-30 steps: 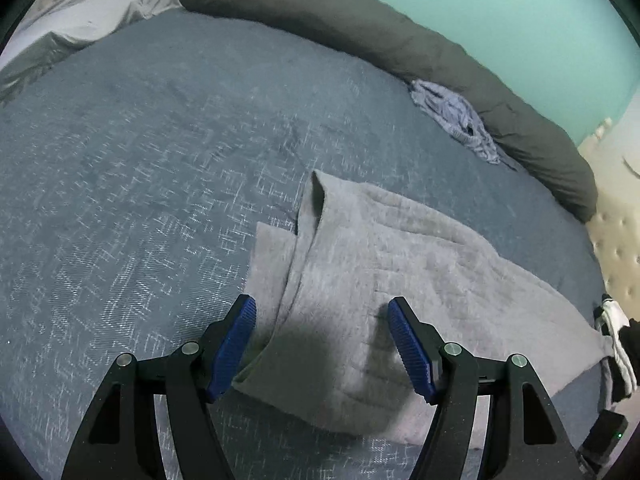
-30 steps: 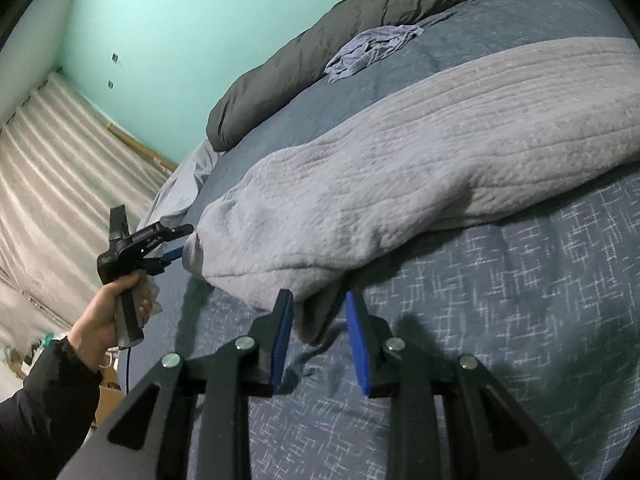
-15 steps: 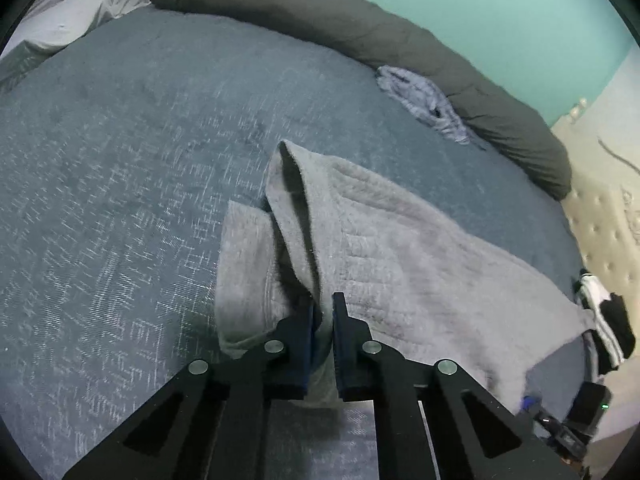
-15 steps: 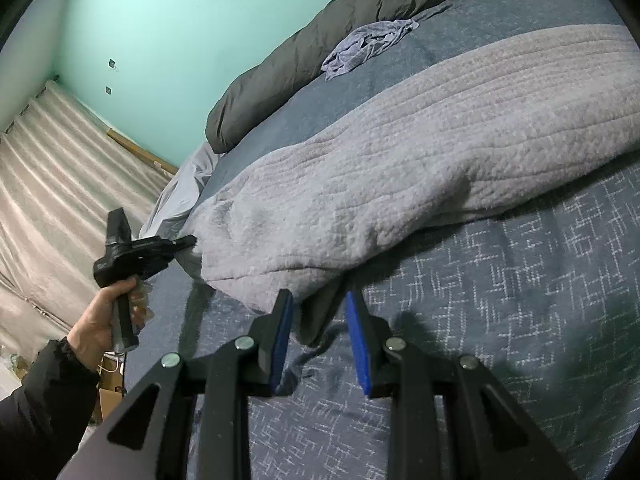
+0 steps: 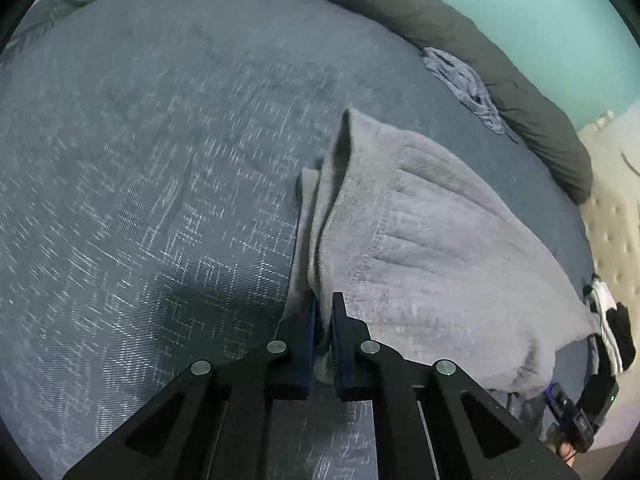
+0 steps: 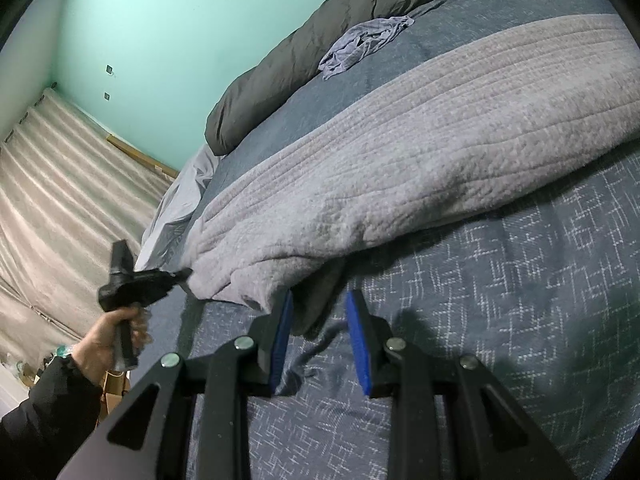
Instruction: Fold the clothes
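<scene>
A grey fleece garment (image 5: 420, 240) lies stretched across the blue bedspread (image 5: 160, 160). My left gripper (image 5: 324, 308) is shut on a bunched fold at the garment's near edge, which is raised off the bed. The right wrist view shows the same garment (image 6: 400, 152) running away to the upper right. There my right gripper (image 6: 320, 320) stands open, with a dark hanging corner of the garment between its blue pads (image 6: 282, 332) and a gap on the right side. A hand holds the left gripper (image 6: 176, 276) at the garment's far left end.
A long dark grey pillow roll (image 5: 500, 64) lies along the bed's far edge by the teal wall. A crumpled blue-grey cloth (image 5: 468, 84) sits beside it. A beige tufted headboard (image 5: 616, 216) is at the right. Striped curtains (image 6: 60, 184) hang beyond the bed.
My left gripper went from open over the garment's edge to shut on it, then lifted and drew the edge into a narrower fold. The right gripper has stayed in place.
</scene>
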A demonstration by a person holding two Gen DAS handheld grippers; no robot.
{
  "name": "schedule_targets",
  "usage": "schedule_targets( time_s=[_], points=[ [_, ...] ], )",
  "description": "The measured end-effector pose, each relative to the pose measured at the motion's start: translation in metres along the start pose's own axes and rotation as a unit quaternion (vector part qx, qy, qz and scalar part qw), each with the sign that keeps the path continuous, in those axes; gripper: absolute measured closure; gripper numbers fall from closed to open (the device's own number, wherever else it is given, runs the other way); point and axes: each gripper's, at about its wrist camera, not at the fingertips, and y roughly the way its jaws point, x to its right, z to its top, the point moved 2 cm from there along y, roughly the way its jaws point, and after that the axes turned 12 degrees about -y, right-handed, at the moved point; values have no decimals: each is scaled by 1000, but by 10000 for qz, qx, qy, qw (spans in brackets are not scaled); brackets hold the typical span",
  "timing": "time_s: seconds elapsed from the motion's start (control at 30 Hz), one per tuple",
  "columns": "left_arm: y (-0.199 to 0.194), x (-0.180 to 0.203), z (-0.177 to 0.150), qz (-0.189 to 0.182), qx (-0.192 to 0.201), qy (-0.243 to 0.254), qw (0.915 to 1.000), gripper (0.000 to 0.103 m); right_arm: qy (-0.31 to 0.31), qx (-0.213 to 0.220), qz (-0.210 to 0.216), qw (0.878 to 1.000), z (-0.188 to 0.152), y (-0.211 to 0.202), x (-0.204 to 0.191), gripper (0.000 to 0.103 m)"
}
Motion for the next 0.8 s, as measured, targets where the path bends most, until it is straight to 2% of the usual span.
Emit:
schedule_targets(
  time_s=[0.1,0.17,0.23,0.27,0.43,0.5,0.53,0.57,0.7,0.8],
  points=[
    [-2,2,2,-3,65,33,10000,87,20,-6,-1,10000,0,0,1,75],
    [-6,6,6,-20,147,106,9998,62,40,-13,0,10000,-1,0,3,75],
    [-6,11,10,-58,191,139,9997,55,60,-19,2,10000,-2,0,4,74],
    [-3,13,13,-90,193,133,9997,55,70,-22,2,10000,-2,0,4,74],
    [12,25,27,-248,202,104,9994,55,91,-25,-8,10000,-3,-1,6,74],
    [18,32,26,-201,162,212,9994,58,99,-37,-17,9999,-3,0,6,74],
    [20,37,28,-179,136,245,9994,77,112,-48,-23,9999,-3,1,7,74],
    [23,39,28,-106,118,291,9995,91,124,-58,-29,9999,-4,2,8,73],
    [15,39,30,136,261,419,9987,94,153,-52,-51,9999,-3,1,12,73],
    [8,29,38,144,265,374,9988,94,202,-30,-75,9998,-3,-2,15,73]
  ],
)
